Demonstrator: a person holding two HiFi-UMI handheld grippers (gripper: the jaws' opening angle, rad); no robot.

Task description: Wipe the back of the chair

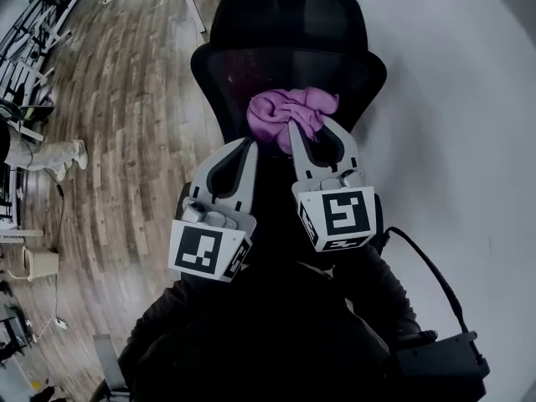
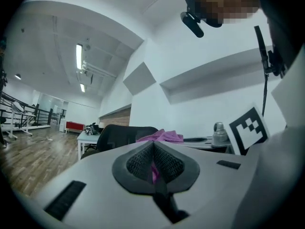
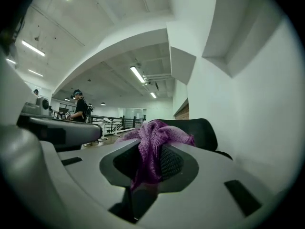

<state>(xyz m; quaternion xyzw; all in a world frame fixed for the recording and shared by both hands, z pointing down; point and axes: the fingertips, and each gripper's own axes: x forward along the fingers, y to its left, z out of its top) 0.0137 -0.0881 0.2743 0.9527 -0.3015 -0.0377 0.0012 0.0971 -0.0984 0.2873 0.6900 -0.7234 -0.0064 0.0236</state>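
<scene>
A wooden floor [image 1: 126,99] fills the left of the head view, with racks and clutter along its far left edge. Toward the centre, the left tool [image 1: 249,143] points up at the black mesh chair back [image 1: 289,32]. Its jaws are drawn together, their tips touching the lower left edge of a bunched purple cloth [image 1: 289,111]. In the left gripper view a thin sliver of purple shows between the closed pads. The left tool's marker cube [image 1: 205,254] sits below it, above the person's dark sleeves.

The cloth lies against the upper part of the chair back, just under the headrest. Just to its right, the right tool [image 1: 311,128] is clamped on the cloth. The right gripper view shows the fabric wadded between the pads, spilling over the tips and hanging down between the jaws.

A white wall [image 1: 452,99] takes up the right side. At the lower right a cable runs to a black box [image 1: 440,363].
</scene>
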